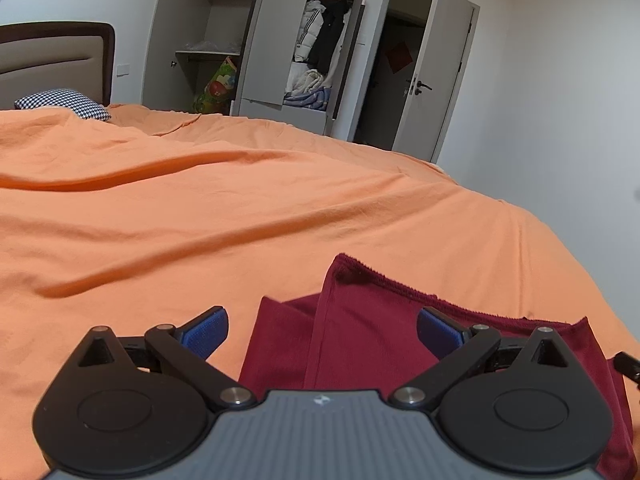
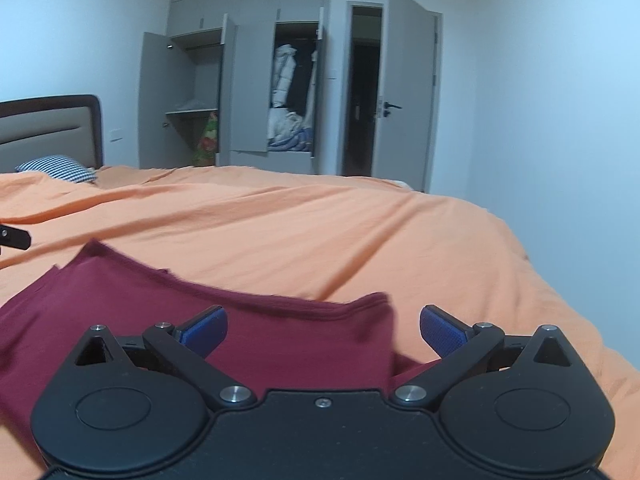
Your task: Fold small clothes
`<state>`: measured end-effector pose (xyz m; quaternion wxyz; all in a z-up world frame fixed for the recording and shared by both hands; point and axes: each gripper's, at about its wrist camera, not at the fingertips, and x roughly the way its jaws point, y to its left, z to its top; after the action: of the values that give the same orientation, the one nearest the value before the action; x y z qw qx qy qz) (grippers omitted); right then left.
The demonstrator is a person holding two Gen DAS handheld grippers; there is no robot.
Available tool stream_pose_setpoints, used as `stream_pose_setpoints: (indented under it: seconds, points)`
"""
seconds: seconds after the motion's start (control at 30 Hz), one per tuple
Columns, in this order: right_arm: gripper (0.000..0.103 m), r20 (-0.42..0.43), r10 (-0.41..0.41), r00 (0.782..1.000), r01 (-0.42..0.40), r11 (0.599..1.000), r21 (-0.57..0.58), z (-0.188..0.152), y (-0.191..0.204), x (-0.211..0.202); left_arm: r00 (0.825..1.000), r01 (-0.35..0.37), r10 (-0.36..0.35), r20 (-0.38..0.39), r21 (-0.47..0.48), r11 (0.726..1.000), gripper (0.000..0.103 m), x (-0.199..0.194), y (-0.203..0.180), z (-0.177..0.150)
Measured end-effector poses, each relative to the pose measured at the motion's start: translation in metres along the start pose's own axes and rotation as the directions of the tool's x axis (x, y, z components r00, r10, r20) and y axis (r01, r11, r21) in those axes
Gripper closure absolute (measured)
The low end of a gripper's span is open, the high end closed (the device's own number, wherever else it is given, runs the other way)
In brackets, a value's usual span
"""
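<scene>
A dark red garment [image 1: 360, 320] lies partly folded on the orange bed cover, with a doubled layer and a raw hem along its far edge. My left gripper [image 1: 322, 334] is open above its left part, blue pads wide apart and holding nothing. In the right wrist view the same dark red garment [image 2: 168, 312] spreads from the left toward the middle, its right corner bunched up. My right gripper [image 2: 323, 330] hovers open over that corner with nothing between its fingers. A black tip of the other gripper [image 2: 14, 238] shows at the left edge.
The orange bed cover [image 1: 240, 200] stretches far ahead, wrinkled. A checked pillow [image 1: 64, 103] lies by the headboard [image 1: 52, 56]. Beyond the bed stand an open grey wardrobe [image 1: 280, 40] with hanging clothes and an open door [image 1: 444, 68]. The bed's edge [image 2: 568, 300] drops off at the right.
</scene>
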<state>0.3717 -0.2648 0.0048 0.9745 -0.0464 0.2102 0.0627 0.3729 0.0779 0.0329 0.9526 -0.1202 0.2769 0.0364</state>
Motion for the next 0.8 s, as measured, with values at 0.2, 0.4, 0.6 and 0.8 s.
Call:
stream_pose_setpoints:
  seconds: [0.2, 0.4, 0.6, 0.8]
  points:
    - [0.001, -0.028, 0.074, 0.997, -0.073, 0.997, 0.016, -0.005, 0.034, -0.007, 1.0, -0.025, 0.024, -0.016, -0.016, 1.0, 0.0, -0.019, 0.007, -0.013]
    - [0.001, -0.056, 0.11, 0.992, -0.109, 0.994, 0.031, -0.008, 0.062, -0.005, 0.998, -0.043, 0.041, -0.053, -0.04, 0.998, 0.0, -0.03, 0.017, -0.028]
    - [0.001, -0.059, 0.124, 0.991, -0.123, 0.992, 0.024, -0.014, 0.081, -0.002, 0.996, -0.061, 0.056, -0.074, -0.069, 0.996, 0.0, -0.033, 0.025, -0.043]
    - [0.001, -0.082, 0.102, 0.991, -0.1, 0.995, 0.026, -0.025, 0.087, 0.015, 0.997, -0.069, 0.063, -0.053, -0.128, 0.989, 0.0, -0.038, 0.032, -0.067]
